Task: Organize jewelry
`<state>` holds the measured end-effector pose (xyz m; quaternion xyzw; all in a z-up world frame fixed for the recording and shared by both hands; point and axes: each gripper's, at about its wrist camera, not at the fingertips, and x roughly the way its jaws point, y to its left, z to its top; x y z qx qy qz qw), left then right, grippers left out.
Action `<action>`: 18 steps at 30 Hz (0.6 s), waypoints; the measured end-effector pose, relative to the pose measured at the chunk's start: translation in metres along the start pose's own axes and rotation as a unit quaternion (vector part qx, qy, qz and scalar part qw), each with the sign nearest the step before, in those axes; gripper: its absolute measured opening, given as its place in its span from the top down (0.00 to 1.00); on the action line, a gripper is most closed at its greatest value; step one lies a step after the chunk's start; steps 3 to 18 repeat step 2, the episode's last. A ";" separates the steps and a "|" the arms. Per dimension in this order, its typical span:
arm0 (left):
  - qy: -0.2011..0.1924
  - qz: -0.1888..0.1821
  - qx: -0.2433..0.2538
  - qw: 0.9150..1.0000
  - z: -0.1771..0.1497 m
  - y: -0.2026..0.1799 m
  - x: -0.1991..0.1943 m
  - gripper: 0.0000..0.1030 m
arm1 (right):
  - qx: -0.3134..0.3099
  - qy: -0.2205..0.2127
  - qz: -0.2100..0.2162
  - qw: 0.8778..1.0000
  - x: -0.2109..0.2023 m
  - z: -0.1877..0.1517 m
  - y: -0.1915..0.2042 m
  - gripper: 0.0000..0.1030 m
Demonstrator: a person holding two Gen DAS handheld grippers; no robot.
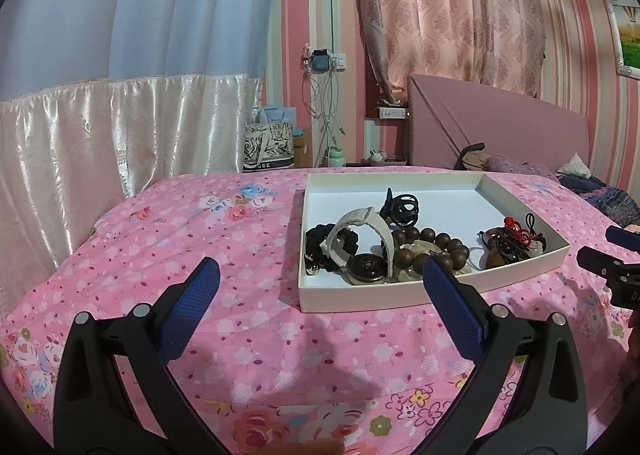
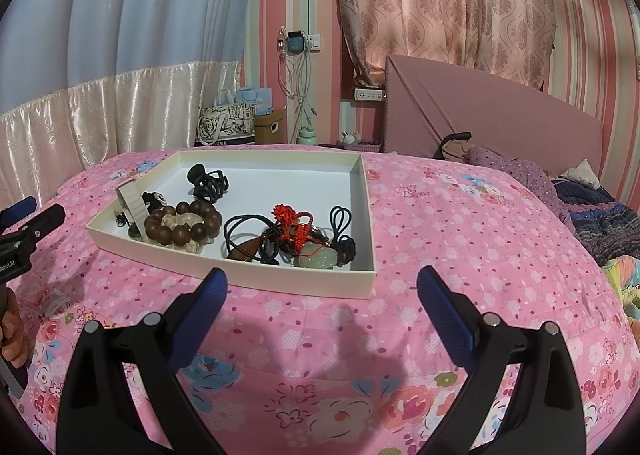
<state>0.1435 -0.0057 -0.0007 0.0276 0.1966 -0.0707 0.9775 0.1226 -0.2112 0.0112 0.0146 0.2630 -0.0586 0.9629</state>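
Observation:
A shallow white box (image 1: 360, 297) (image 2: 280, 281) lies on the pink floral bedspread. Inside it lie a beige-strapped watch (image 1: 366, 251) (image 2: 134, 203), a brown wooden bead bracelet (image 1: 430, 247) (image 2: 182, 225), a black hair claw (image 1: 402, 209) (image 2: 208, 181), a black scrunchie (image 1: 320, 237), and a tangle of black cords with a red knot (image 2: 294, 225) (image 1: 510, 241) and a pale green pendant (image 2: 318, 259). My left gripper (image 1: 320, 275) hovers open just short of the box's near left corner. My right gripper (image 2: 322, 279) is open before the near right corner. Neither holds anything.
The bedspread (image 1: 200, 239) drops off at left toward a satin curtain (image 1: 80, 143). A pink headboard (image 1: 500, 131), pillows and folded clothes (image 2: 560, 183) sit at the far right. Bags (image 2: 228, 123) and cables stand beyond the bed. A person's hand (image 2: 12, 339) grips the left tool's handle.

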 end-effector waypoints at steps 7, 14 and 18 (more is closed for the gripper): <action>0.001 0.000 0.000 1.000 0.000 0.000 0.001 0.03 | 0.000 0.000 0.000 1.000 0.000 0.000 0.000 0.07; 0.001 0.000 0.000 1.000 0.000 0.000 0.001 0.03 | 0.000 0.000 0.000 1.000 0.000 0.000 0.000 0.07; 0.001 0.000 0.000 1.000 0.000 0.000 0.001 0.03 | 0.000 0.000 0.000 1.000 0.000 0.000 0.000 0.07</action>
